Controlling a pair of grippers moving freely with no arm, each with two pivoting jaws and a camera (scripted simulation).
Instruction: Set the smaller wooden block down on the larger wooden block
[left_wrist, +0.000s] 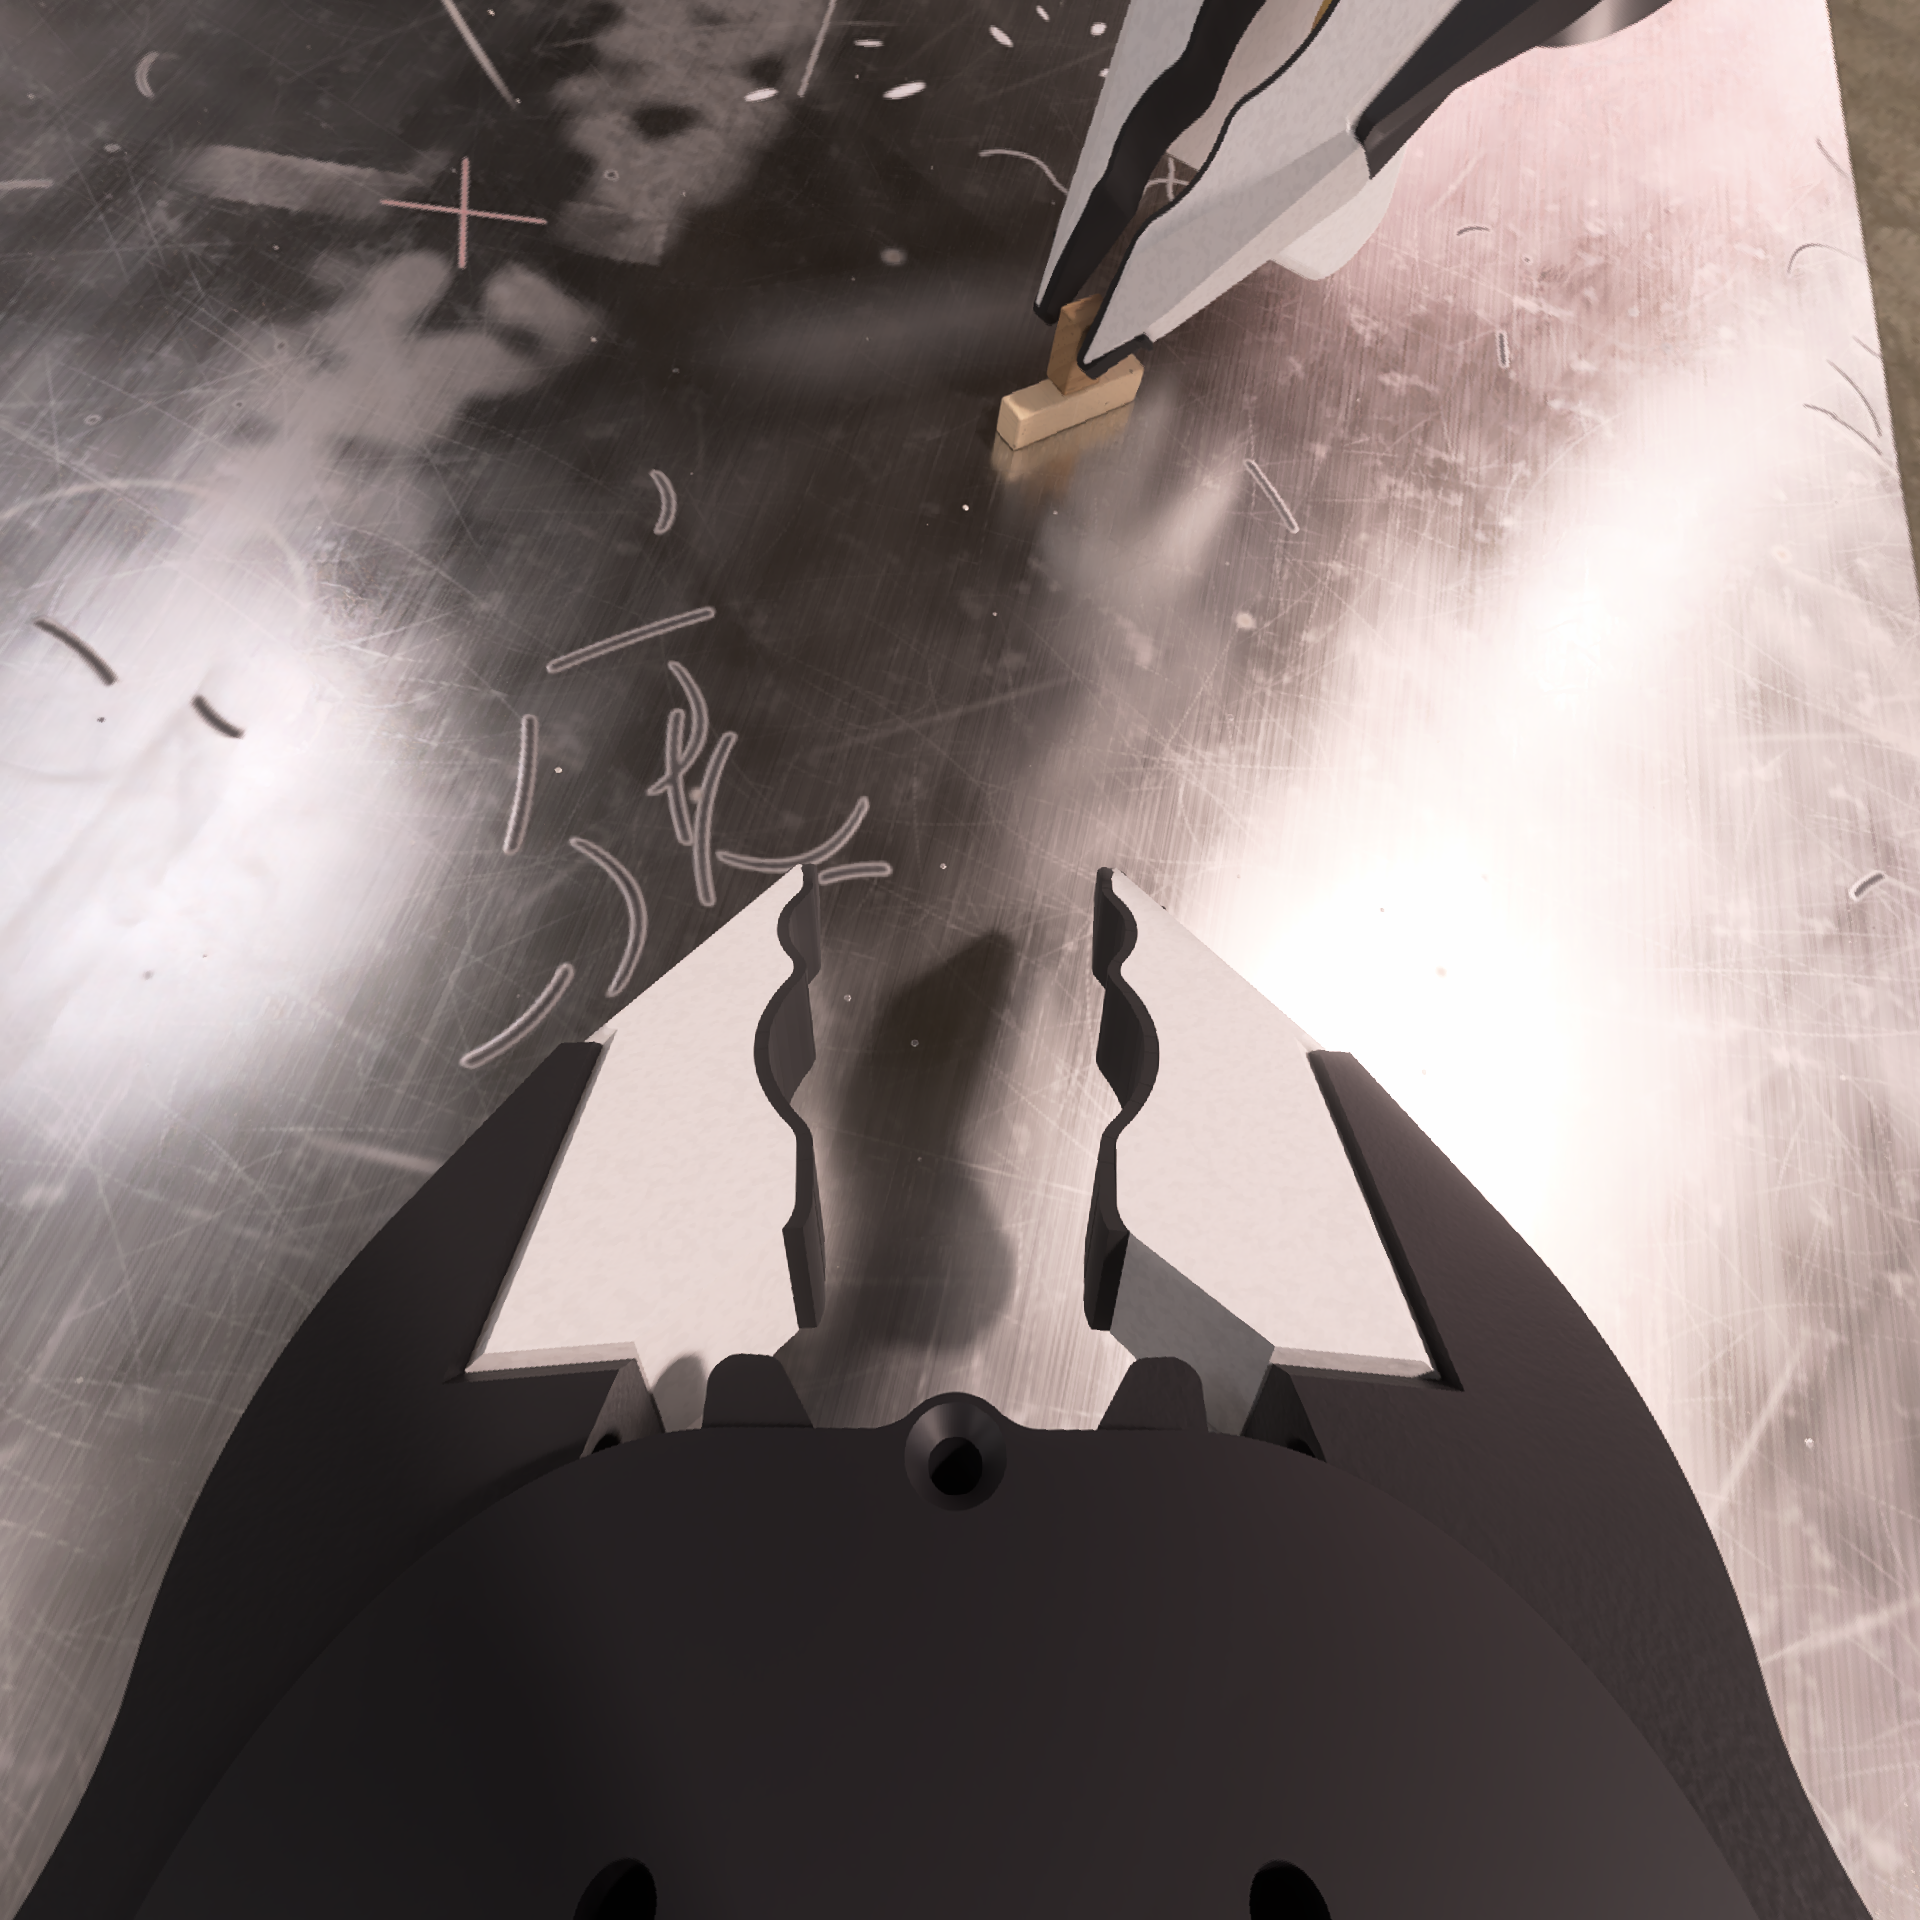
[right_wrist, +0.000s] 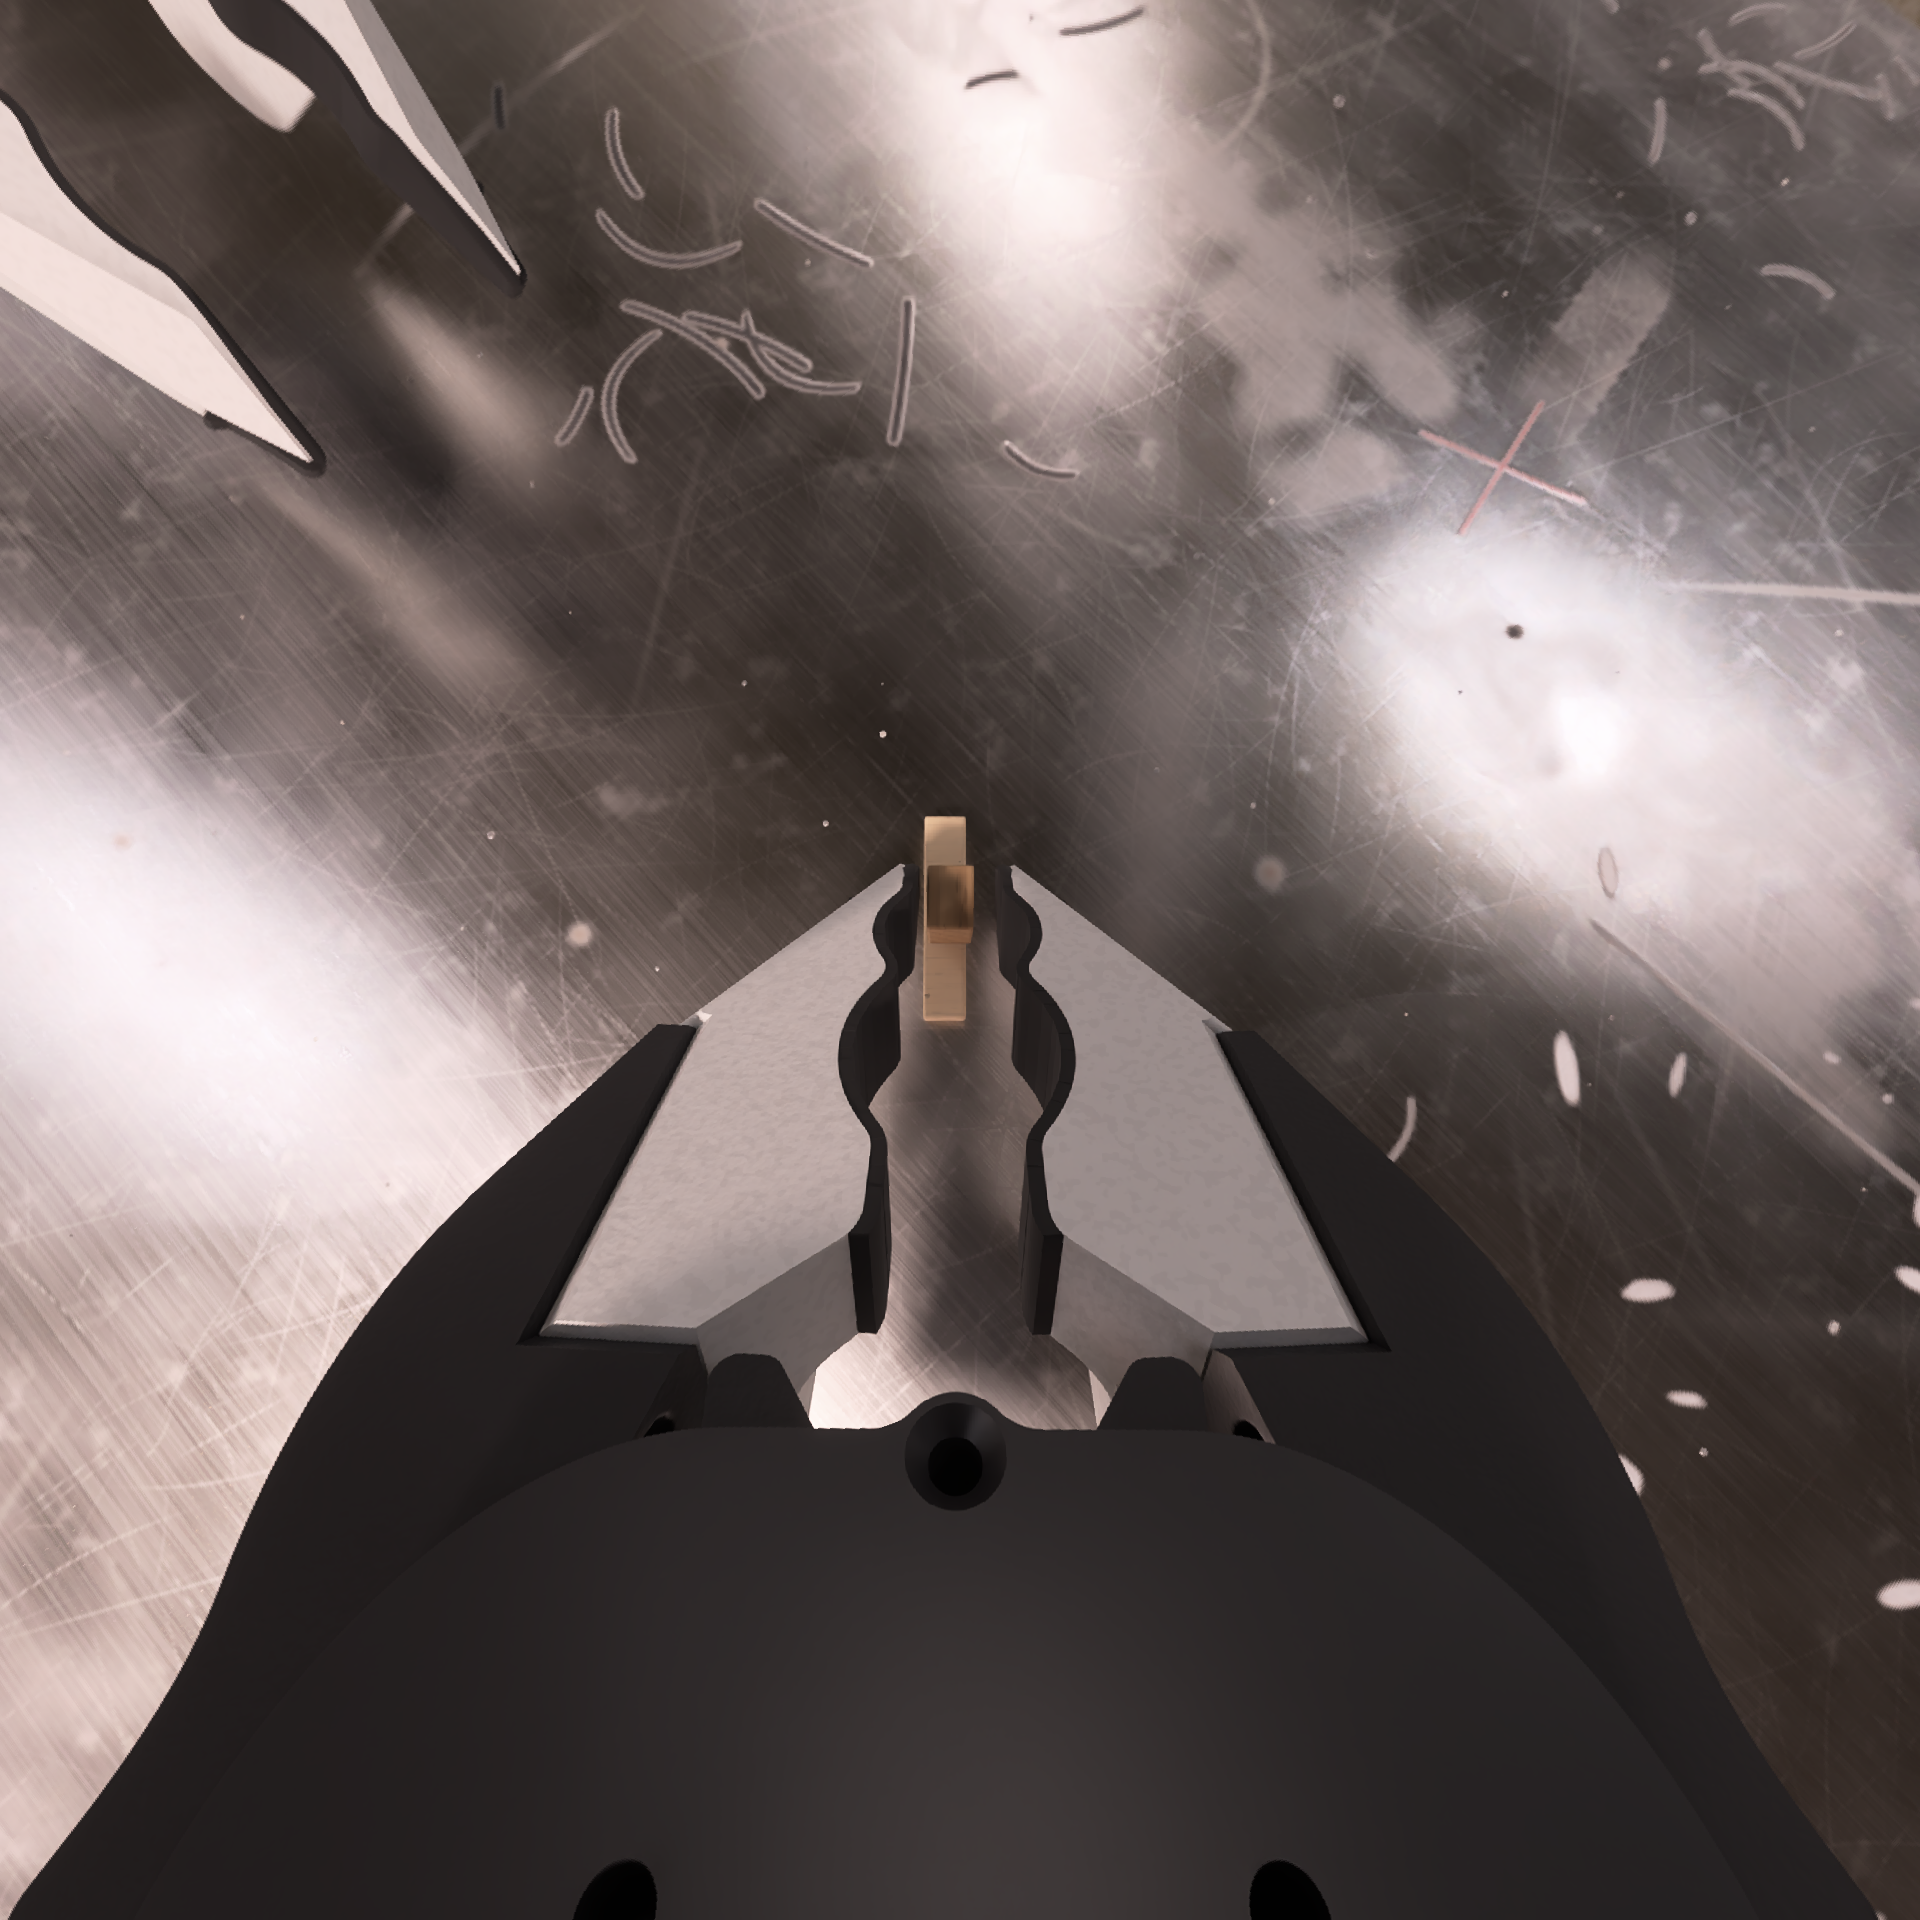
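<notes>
Resting crosswise on the larger wooden block (right_wrist: 947, 995), the smaller wooden block (right_wrist: 950, 902) sits between the right gripper (right_wrist: 952, 875) fingers, which stand slightly apart beside it. Left gripper (left_wrist: 953, 878) fingers spread wide, empty, over the scratched metal counter (left_wrist: 364, 623).

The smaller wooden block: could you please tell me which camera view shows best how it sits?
The left wrist view: the smaller wooden block shows from the side, atop the larger wooden block, though the right gripper partly covers it. The right wrist view looks straight down on it, so its height is lost.
</notes>
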